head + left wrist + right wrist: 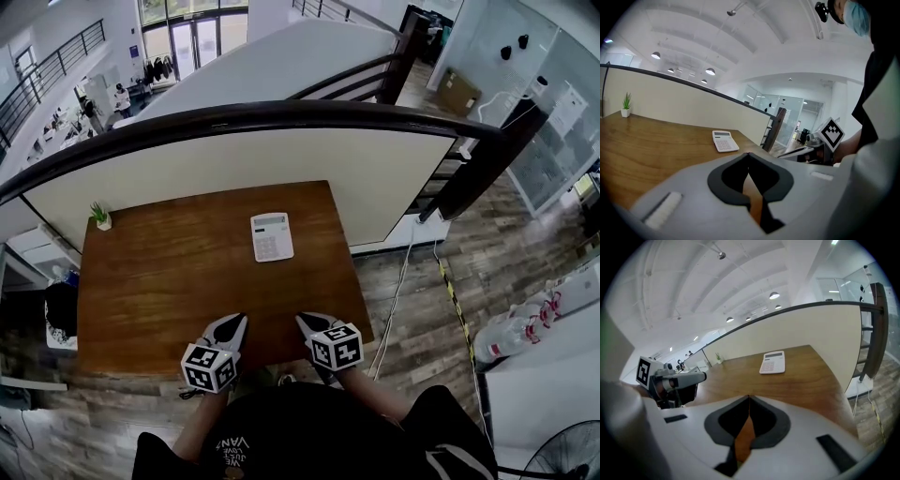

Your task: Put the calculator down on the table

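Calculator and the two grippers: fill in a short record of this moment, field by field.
calculator: flat on the table, keys up, untouched
table: brown wood
plant: small pot, far left corner
left gripper: shut, empty, over the near edge
right gripper: shut, empty, over the near edge
task: calculator is down

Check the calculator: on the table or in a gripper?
Lying flat, keys up, on the wooden table: calculator. Left gripper and right gripper are shut, empty, apart from it.
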The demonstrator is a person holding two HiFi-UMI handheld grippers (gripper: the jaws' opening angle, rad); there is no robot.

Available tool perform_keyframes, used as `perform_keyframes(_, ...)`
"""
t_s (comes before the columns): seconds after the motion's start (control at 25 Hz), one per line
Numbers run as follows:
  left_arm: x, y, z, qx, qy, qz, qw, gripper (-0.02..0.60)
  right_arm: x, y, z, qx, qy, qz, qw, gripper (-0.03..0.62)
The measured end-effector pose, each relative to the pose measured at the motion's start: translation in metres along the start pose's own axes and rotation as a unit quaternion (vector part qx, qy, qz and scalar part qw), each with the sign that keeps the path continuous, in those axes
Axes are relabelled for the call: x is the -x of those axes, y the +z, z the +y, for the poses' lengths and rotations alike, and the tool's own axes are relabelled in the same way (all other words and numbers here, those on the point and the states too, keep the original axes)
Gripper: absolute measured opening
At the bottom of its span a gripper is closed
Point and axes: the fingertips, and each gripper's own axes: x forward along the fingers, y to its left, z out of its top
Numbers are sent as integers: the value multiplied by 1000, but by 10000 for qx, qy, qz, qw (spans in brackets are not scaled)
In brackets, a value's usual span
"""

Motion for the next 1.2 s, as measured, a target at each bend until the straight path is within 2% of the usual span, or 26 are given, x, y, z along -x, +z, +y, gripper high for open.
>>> perform_keyframes(0.28, 12, -14, -12, 82, 44, 14, 10000, 12, 8, -7, 6, 111, -38, 31, 9999, 14)
perform_keyframes(0.6, 18, -17, -10, 191, 125, -111, 9997, 12, 8, -13, 8, 143, -77, 61, 9999, 14)
perform_keyframes(1.2, 18, -23, -10, 338, 222, -102, 9991, 12, 4, -11, 10, 152, -21, 75, 9999, 14)
